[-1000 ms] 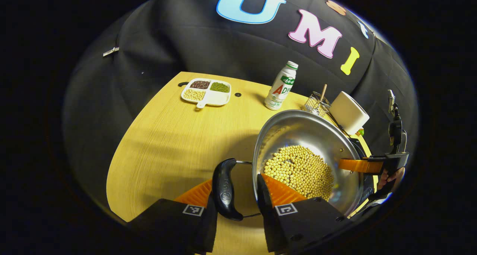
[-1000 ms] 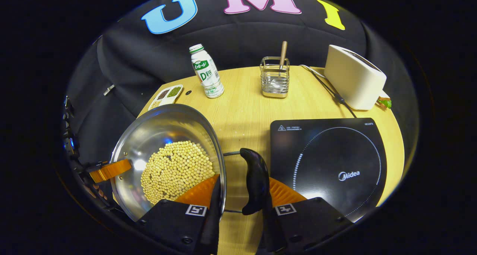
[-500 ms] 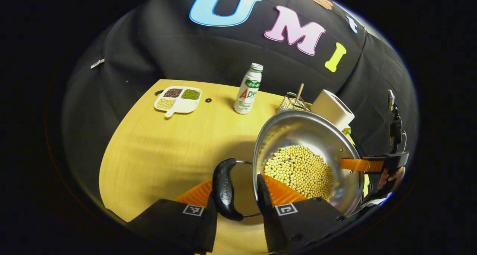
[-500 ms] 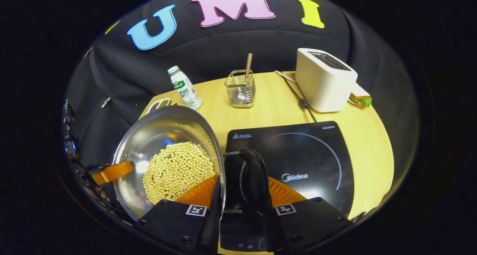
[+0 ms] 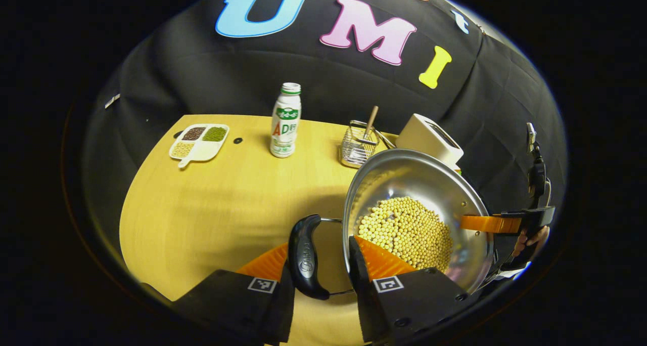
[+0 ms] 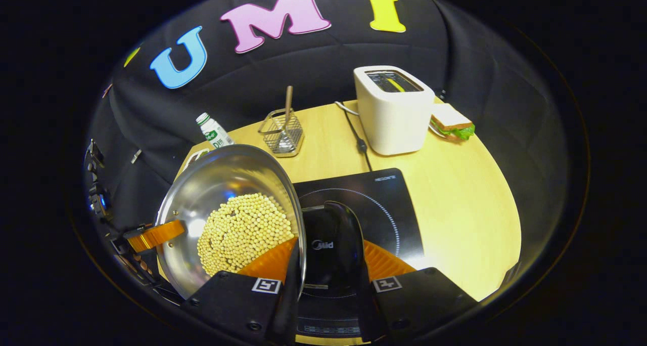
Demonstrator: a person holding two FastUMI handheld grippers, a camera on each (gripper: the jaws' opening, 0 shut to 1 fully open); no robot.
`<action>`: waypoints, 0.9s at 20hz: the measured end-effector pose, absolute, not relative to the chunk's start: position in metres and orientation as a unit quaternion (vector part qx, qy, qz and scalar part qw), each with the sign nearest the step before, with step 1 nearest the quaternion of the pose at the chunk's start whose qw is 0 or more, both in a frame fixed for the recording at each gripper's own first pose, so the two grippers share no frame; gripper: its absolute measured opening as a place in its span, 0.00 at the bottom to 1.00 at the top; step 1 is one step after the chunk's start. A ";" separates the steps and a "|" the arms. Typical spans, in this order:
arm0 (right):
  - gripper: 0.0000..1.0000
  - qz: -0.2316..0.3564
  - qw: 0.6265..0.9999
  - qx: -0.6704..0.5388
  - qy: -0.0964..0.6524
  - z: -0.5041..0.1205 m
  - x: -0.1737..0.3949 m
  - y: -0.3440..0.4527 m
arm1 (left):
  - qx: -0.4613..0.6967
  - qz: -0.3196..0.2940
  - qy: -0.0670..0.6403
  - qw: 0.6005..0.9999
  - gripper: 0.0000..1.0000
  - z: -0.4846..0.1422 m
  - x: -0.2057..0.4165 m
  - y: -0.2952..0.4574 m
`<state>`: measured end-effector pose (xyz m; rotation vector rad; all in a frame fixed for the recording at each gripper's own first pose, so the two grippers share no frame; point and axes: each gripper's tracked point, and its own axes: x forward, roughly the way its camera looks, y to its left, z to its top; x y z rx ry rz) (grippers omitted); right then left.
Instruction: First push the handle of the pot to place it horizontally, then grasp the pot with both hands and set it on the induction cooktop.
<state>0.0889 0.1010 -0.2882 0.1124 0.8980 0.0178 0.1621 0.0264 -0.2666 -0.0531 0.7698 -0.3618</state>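
While the pot (image 5: 419,209) hangs between the two tools, the left gripper (image 5: 321,272) is closed on its black left handle (image 5: 305,257), one orange finger outside the handle, the other inside the rim among the soybeans (image 5: 407,229). In the right gripper view, the right gripper (image 6: 323,270) grips the opposite black handle (image 6: 337,245) the same way, with one finger in the soybeans (image 6: 242,232) and the pot (image 6: 227,184) to its left. There the pot's handle and rim overlie the near part of the black induction cooktop (image 6: 384,209); whether the pot base touches it cannot be told, since the steel bowl hides what lies under it.

Beneath everything runs a pale wooden table (image 5: 212,209), backed by black cloth. In the left gripper view, the other gripper's orange finger (image 5: 488,223) reaches over the far rim, with part of a hand (image 5: 528,237) behind it, cut off at the edge.

Farther back stand a wire caddy (image 6: 282,133) holding a wooden-handled utensil, a drink bottle (image 5: 284,121), a white toaster (image 6: 394,108) with its cord, and a sandwich (image 6: 451,123) just beside it. A divided white dish (image 5: 198,139) holds grains in separate compartments, near the table's far left corner.
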 end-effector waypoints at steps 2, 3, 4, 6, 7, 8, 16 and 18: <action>0.51 0.002 0.899 0.058 0.435 -0.288 0.091 0.082 | -0.024 -0.180 0.376 0.908 0.54 -0.270 0.163 0.006; 0.51 -0.001 0.898 0.060 0.435 -0.287 0.090 0.073 | -0.023 -0.182 0.377 0.908 0.54 -0.272 0.163 -0.002; 0.51 -0.003 0.897 0.061 0.437 -0.288 0.091 0.065 | -0.021 -0.184 0.379 0.907 0.54 -0.274 0.165 -0.012; 0.51 -0.007 0.896 0.063 0.439 -0.289 0.092 0.051 | -0.021 -0.186 0.382 0.905 0.54 -0.278 0.165 -0.026; 0.51 -0.008 0.896 0.063 0.440 -0.289 0.093 0.045 | -0.021 -0.186 0.384 0.904 0.54 -0.280 0.166 -0.033; 0.51 -0.009 0.894 0.063 0.443 -0.292 0.094 0.039 | -0.021 -0.186 0.385 0.904 0.53 -0.282 0.167 -0.039; 0.51 -0.012 0.884 0.063 0.463 -0.305 0.094 0.001 | -0.025 -0.181 0.405 0.896 0.54 -0.308 0.165 -0.074; 0.51 -0.010 0.881 0.063 0.469 -0.309 0.095 -0.003 | -0.027 -0.177 0.410 0.894 0.54 -0.314 0.164 -0.078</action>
